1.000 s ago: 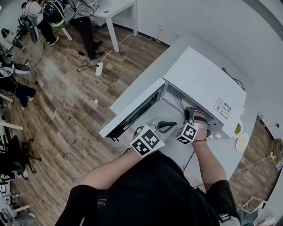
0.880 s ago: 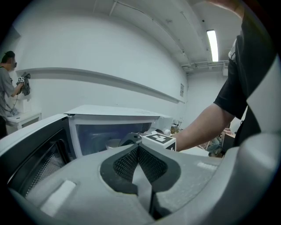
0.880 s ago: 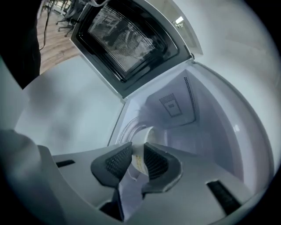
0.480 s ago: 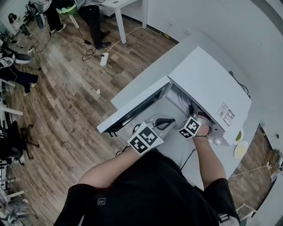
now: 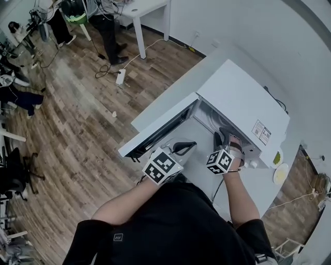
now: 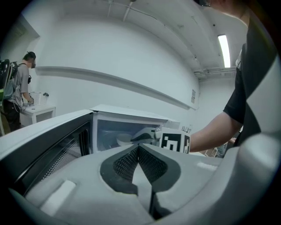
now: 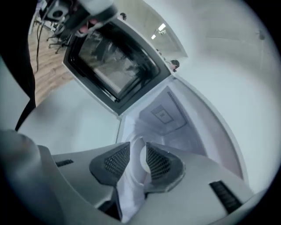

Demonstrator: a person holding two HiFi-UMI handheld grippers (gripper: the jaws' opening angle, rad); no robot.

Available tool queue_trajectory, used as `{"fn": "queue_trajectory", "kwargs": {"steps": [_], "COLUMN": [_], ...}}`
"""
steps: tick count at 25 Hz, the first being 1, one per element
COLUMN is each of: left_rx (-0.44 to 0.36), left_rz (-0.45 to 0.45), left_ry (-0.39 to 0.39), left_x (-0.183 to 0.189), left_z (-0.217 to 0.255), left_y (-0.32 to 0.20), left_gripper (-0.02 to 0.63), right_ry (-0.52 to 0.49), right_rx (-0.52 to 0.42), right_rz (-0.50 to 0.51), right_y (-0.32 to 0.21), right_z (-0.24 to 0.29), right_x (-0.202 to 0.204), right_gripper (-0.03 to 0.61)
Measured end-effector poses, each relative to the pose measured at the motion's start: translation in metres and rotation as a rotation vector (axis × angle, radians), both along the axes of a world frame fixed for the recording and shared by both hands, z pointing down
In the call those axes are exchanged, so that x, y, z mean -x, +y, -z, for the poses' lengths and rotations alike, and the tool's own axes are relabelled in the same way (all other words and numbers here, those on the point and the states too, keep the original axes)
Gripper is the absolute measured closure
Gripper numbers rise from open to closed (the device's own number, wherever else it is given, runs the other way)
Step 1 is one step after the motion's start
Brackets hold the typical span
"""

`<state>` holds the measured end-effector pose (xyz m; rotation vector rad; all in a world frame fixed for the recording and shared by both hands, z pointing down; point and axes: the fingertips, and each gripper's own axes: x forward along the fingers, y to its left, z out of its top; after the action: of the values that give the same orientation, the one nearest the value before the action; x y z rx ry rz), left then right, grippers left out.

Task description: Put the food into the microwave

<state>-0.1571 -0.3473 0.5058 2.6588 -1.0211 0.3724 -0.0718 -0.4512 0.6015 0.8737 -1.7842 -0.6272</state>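
White box-shaped microwave (image 5: 243, 98) is set on a white counter (image 5: 261, 181). Its dark-windowed door (image 5: 155, 130) is swung fully out to the left, so the cavity mouth is left open toward the person. A strip of bare counter is seen in front of the mouth, between door and body.

A white round plate (image 6: 124, 139) is seen inside the cavity (food on it can't be made out). Two small dishes (image 5: 282, 174) with something green-yellow are parked on the counter right of the microwave, well apart from the mouth. A black cable (image 5: 274, 97) is run behind the top. A person (image 6: 19, 90) is stood at a white table (image 5: 150, 8) far back, across the wooden floor (image 5: 77, 119).

Right gripper (image 5: 222, 136) is held at the cavity mouth, pitched down. Its jaws have just been opening and are parted, with the plate rim seen in the gap, not pinched. Left gripper (image 5: 182, 147) is held in front of the mouth near the door's inner face, jaws closed together on nothing.
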Motion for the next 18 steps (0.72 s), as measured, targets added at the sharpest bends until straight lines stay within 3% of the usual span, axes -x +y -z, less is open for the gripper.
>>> {"fn": "queue_trajectory", "kwargs": {"steps": [3,9,14,18], "left_rx": [-0.014,-0.015,0.019,0.025], "left_rz": [-0.016,-0.036,-0.087,-0.090], "left_ry": [0.028,0.134,0.173,0.190], "left_x": [0.005,0.023,0.035,0.034], "left_z": [0.009,0.021,0.018,0.026], "left_y": [0.011,0.051,0.088,0.108], "left_gripper": [0.606,0.606,0.606,0.606], "right_ry": [-0.155,-0.531,-0.733,-0.873], "right_rx": [0.046,0.255,0.509,0.579], "right_rz": [-0.043,-0.192,-0.144,-0.154], "right_y": [0.041,0.143,0.221,0.244], "right_z": [0.021,0.045,0.051,0.071], "right_x": [0.009,0.037,0.064,0.063], "right_gripper": [0.457,0.488,0.512,0.518]}}
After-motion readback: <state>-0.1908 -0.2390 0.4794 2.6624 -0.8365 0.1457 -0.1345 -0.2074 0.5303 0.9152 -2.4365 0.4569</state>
